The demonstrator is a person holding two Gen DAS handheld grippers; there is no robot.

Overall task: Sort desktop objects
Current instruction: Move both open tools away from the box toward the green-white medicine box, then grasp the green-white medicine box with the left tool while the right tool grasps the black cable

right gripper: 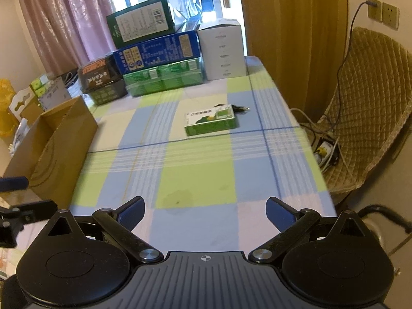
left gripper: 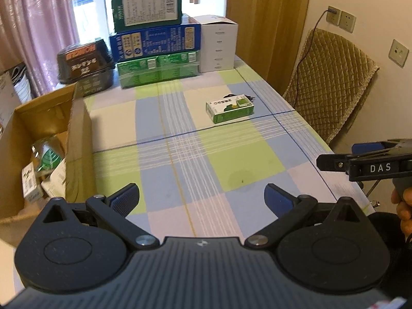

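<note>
Left tool: your left tool (left gripper: 201, 197) hangs over the near end of the worktop, its blue-padded fingers (left gripper: 126, 197) spread wide with nothing between them.
Right tool: your right tool (right gripper: 205, 212) is likewise released and empty, low over the near edge; in the left wrist view it shows at the right border, marked DAS, with your hand (left gripper: 404, 209) behind it.
Worktop: the worktop (right gripper: 195, 170) wears a checked cloth of green, blue and pale squares.
Small green box: a small green-and-white carton (left gripper: 230, 108) lies flat past the middle of the cloth, towards the right side, well apart from both tools.
Cable: a dark cable end (right gripper: 240, 108) lies just behind that carton.
Cardboard box: an open cardboard box (left gripper: 77, 139) stands at the left edge, holding several small packets (left gripper: 32, 182).
Far stack: a green carton (left gripper: 146, 5) on a blue carton (left gripper: 154, 42) on a green wrapped pack (left gripper: 158, 68), with a white box (left gripper: 218, 45) on the right and a dark tub (left gripper: 85, 61) on the left.
Chair: a quilted chair (left gripper: 332, 82) stands beside the worktop's right edge.
</note>
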